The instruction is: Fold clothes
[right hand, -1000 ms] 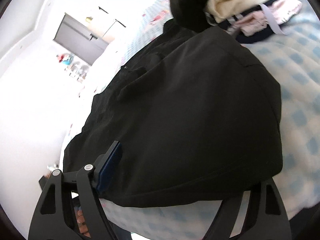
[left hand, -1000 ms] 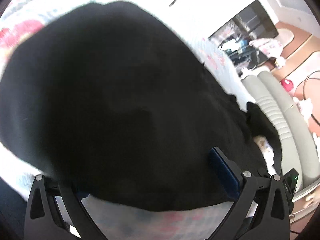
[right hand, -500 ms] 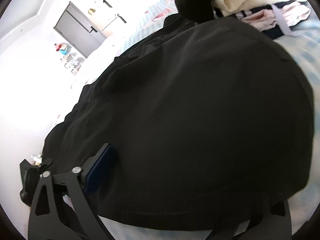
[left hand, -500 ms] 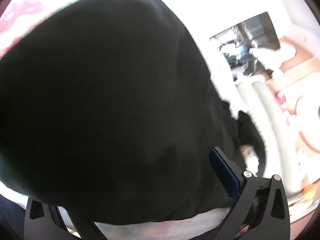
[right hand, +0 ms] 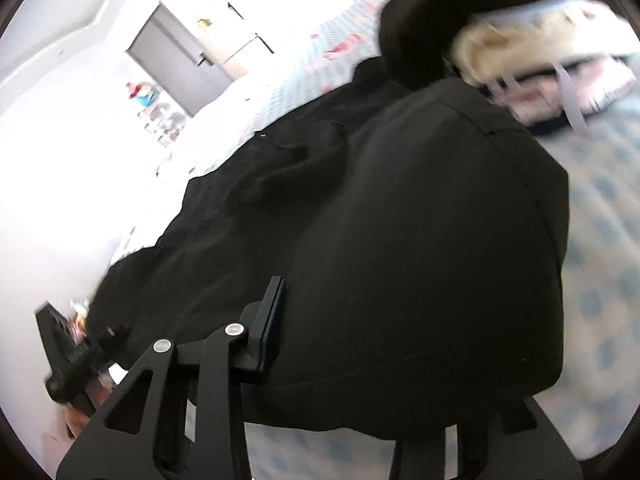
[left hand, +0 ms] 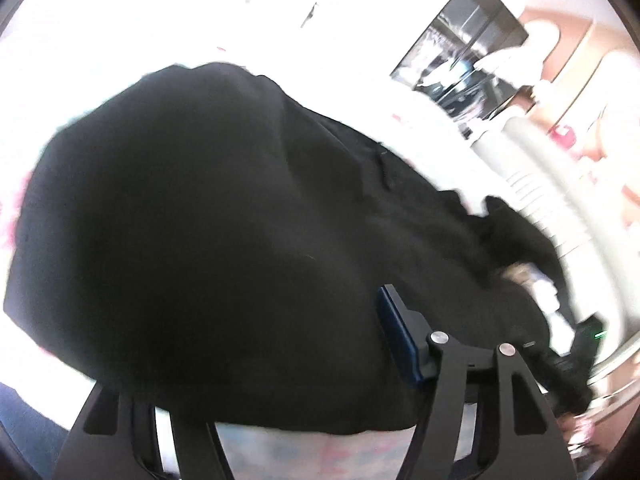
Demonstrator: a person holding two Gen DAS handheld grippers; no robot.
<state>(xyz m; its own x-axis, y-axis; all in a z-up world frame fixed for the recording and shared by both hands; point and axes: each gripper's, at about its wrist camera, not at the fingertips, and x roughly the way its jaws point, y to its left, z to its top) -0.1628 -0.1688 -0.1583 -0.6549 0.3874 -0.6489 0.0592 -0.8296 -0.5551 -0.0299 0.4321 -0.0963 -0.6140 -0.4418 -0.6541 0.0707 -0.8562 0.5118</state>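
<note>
no legible txt, labels, brands or nos. anywhere

A bed with a blue-checked sheet fills the foreground. A grey door stands in the white wall behind. A dark cabinet and a ribbed grey headboard sit to the side.

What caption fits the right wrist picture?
Right gripper closing over a black garment's near edge on the checked bedspread, laundry pile behind.
</note>
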